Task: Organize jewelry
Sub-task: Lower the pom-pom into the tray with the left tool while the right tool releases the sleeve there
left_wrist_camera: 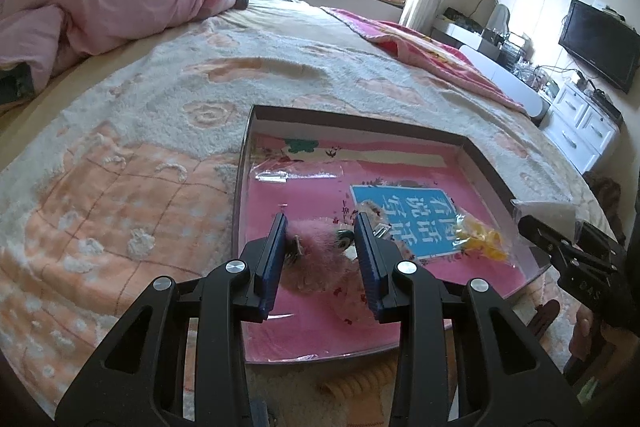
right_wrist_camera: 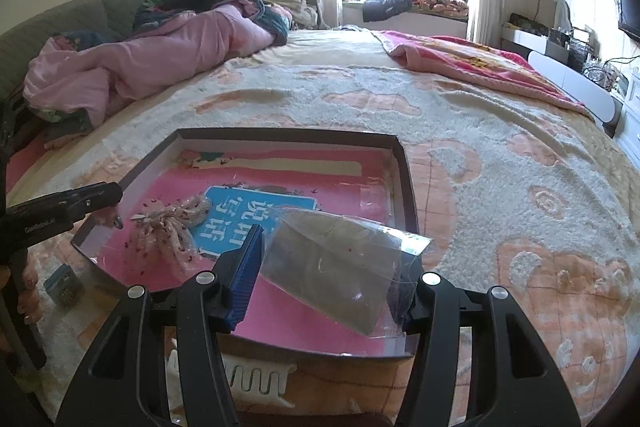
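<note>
From the left wrist view, one left gripper [left_wrist_camera: 321,227] is reaching over one shallow dark-rimmed tray [left_wrist_camera: 360,125] that is lying on a fuzzy peach and cream bedspread [left_wrist_camera: 140,155]. Its two blue-padded fingers [left_wrist_camera: 276,259] are standing apart on either side of one pink fluffy pompom charm [left_wrist_camera: 316,247], which is sitting on the tray's pink floor; whether the pads are touching the fluff cannot be told. Also in the tray are one yellow item in a clear wrapper [left_wrist_camera: 482,241] and one empty clear bag [left_wrist_camera: 298,173], with bare pink floor between them. At the right edge, the right gripper [left_wrist_camera: 568,247] is carrying a clear bag [left_wrist_camera: 546,209] beyond the tray's right rim. From the right wrist view, the right gripper [right_wrist_camera: 332,255] is pinching one clear plastic bag [right_wrist_camera: 336,267] with grey contents, holding it above the tray's [right_wrist_camera: 406,179] near right part. One floral fabric scrunchie [right_wrist_camera: 172,227] is lying on the tray's left side, and one white hair comb [right_wrist_camera: 248,379] is lying on the bedspread [right_wrist_camera: 500,187] just outside the near rim.
</note>
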A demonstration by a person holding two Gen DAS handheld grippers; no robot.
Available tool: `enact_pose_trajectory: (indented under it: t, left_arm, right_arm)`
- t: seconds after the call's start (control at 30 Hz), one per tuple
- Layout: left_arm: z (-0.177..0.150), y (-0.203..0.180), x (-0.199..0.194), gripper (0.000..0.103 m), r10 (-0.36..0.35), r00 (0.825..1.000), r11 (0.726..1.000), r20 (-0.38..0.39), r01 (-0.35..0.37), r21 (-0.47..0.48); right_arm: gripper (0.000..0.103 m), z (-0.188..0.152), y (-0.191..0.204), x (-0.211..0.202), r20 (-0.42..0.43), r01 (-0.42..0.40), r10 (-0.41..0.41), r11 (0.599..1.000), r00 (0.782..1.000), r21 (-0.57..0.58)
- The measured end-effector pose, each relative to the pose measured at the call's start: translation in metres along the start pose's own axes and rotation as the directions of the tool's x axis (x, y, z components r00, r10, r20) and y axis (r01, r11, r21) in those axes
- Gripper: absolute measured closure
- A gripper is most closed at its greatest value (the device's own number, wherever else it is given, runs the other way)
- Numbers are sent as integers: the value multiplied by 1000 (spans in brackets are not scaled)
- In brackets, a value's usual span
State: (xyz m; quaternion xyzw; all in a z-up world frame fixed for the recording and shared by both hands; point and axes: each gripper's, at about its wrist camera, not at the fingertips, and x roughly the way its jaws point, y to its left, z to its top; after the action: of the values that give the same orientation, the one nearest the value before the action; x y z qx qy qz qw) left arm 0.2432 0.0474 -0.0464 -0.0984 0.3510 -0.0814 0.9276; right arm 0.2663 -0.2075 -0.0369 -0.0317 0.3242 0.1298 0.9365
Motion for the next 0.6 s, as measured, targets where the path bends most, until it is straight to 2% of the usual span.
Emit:
enact_pose_trajectory:
  t: [0.6]
  left_arm:
    - [-11, -2, 8, 77, -6, 999, 1000, -48, 7, 11]
  right_arm:
    - [48, 0, 3, 31, -105, -35, 34, 999, 994, -8]
